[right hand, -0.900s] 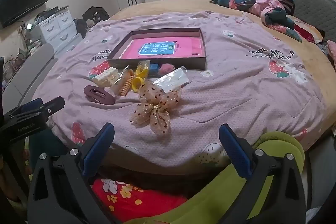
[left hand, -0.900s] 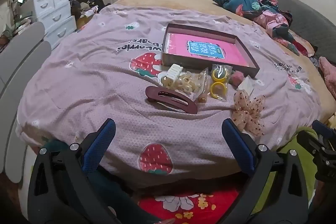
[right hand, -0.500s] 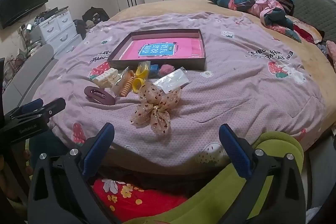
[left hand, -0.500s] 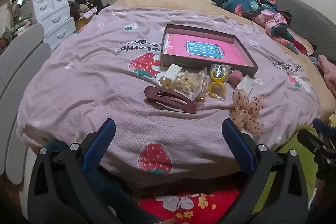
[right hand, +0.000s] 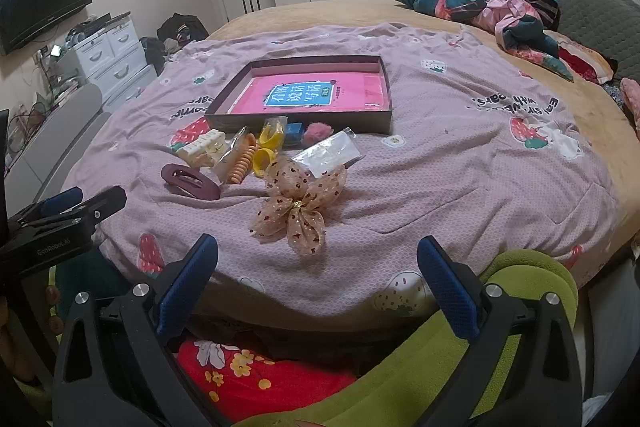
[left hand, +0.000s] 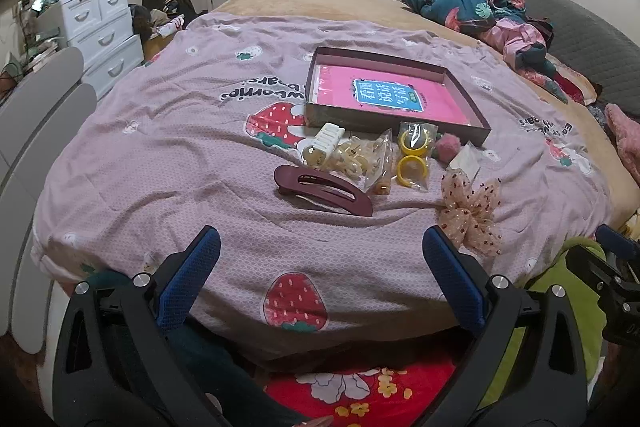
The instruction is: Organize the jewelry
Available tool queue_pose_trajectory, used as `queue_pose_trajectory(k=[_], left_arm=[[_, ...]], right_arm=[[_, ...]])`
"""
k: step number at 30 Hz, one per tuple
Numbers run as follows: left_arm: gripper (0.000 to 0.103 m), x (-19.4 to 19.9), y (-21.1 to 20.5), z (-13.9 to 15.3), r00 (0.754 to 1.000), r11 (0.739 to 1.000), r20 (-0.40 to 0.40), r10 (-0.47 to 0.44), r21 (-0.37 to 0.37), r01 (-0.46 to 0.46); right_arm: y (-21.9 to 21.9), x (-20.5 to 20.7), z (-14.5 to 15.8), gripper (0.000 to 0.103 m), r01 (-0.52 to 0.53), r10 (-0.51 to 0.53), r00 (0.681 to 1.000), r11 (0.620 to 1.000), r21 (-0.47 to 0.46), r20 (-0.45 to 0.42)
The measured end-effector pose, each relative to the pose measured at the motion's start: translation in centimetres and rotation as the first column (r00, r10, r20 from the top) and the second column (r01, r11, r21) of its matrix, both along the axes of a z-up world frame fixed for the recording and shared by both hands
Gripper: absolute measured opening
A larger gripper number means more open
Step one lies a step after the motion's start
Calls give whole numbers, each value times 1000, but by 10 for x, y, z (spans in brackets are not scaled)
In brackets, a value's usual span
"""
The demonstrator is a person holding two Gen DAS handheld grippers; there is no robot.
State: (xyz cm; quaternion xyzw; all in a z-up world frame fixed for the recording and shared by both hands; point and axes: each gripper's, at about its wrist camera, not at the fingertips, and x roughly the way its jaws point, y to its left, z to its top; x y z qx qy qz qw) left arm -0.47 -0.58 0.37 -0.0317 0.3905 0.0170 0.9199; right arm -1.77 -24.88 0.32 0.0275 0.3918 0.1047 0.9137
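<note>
Nothing sorted yet: the maroon hair clip (left hand: 322,189), bagged yellow rings (left hand: 414,157) and spotted bow (right hand: 300,203) lie on the bed at the box's (left hand: 478,115) six o'clock. Left gripper (left hand: 320,261) and right gripper (right hand: 318,267) hover wide open, empty.

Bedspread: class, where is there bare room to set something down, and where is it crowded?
Free: the bedspread right of the box and bow, and the stretch left of the maroon clip. Crowded: the strip before the box, where white clip, bagged yellow rings and pink pompom bunch together.
</note>
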Motion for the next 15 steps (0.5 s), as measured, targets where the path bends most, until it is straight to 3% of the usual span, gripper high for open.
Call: queue_pose_trajectory(k=[15], left_arm=[[95, -1, 0, 0, 1000, 1000, 3, -1, -1, 1]], right_arm=[[1, -1, 1, 99, 0, 0, 1000, 1000, -1, 6]])
